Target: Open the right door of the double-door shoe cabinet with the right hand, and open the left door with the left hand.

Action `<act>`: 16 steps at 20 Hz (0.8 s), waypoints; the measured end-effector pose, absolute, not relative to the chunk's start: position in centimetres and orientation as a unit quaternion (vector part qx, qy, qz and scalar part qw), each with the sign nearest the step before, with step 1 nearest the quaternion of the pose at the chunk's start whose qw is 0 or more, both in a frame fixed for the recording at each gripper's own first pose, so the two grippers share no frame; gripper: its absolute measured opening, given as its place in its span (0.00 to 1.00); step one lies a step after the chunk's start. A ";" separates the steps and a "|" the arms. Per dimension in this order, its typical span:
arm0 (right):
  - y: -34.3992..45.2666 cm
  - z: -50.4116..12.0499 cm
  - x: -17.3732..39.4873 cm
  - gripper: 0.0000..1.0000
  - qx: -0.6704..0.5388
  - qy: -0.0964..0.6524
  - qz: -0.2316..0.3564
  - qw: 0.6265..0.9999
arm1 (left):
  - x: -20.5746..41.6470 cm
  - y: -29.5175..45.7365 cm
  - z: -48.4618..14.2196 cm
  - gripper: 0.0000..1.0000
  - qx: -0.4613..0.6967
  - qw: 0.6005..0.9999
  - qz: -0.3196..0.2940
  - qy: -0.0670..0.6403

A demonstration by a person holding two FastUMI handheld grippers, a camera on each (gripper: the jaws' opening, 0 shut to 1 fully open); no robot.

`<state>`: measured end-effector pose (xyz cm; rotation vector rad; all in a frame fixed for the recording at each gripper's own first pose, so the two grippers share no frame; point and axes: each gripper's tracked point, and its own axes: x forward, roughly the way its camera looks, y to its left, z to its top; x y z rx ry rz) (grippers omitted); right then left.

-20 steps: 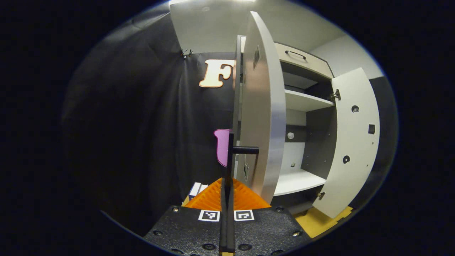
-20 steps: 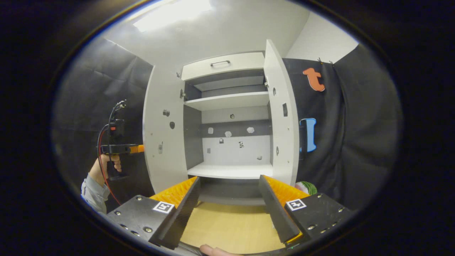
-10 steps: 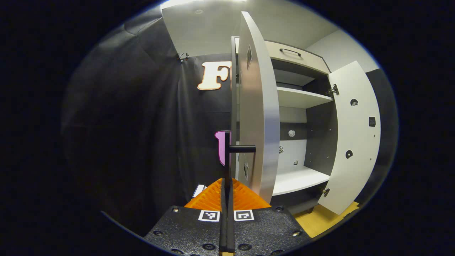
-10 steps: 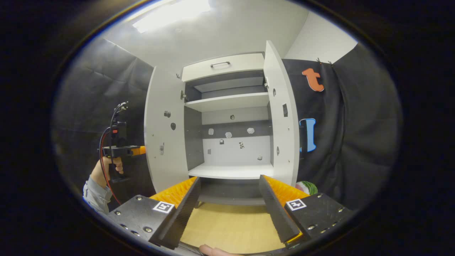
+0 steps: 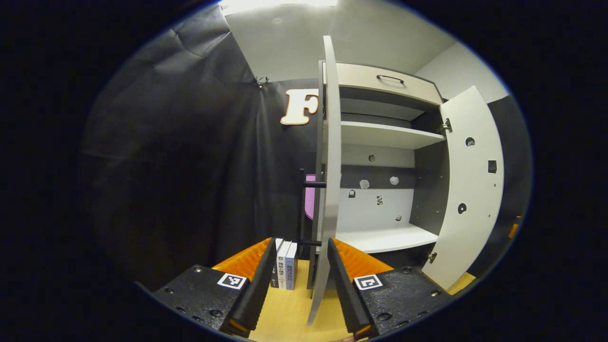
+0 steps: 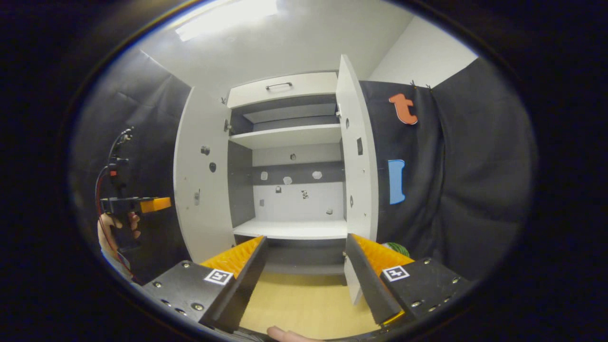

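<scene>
The fingers (image 5: 259, 278) of the left gripper (image 5: 298, 280) stand spread apart with nothing gripped; the edge of the left door (image 5: 329, 190) runs down between them without either finger pressing on it. That door stands swung out, edge-on in the left gripper view, and its dark bar handle (image 5: 302, 209) sits on the outer face, just beyond the fingertips. A few books (image 5: 285, 263) stand on the wooden floor (image 5: 285, 313) close to the door's lower corner.

The right gripper (image 6: 304, 273) is also wide open and empty, hovering over the floor in front of the shoe cabinet (image 6: 289, 156). The right door (image 6: 356, 156) is swung open at the cabinet's right edge, its lower corner just behind the right-hand finger. Farther off to the left, a hand (image 6: 111, 228) holds the left gripper beside the open left door. Beyond both doors, the shelves (image 6: 285, 137) sit bare, with a drawer (image 6: 280, 90) along the top.
</scene>
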<state>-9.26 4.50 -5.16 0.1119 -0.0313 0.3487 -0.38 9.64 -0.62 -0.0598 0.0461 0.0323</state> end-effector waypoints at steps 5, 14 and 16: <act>3.6 -5.1 -9.3 0.99 0.054 -0.020 0.161 0.985 | -4.7 6.5 0.4 0.97 -0.017 1.000 0.005 0.007; 1.4 -5.4 -9.1 0.98 0.057 -0.018 0.148 0.987 | -9.2 0.4 -2.9 0.96 -0.013 1.000 -0.008 0.003; 1.2 -5.6 -9.0 0.98 0.053 -0.017 0.146 0.988 | -9.0 0.2 -3.4 0.98 -0.021 1.000 -0.008 0.007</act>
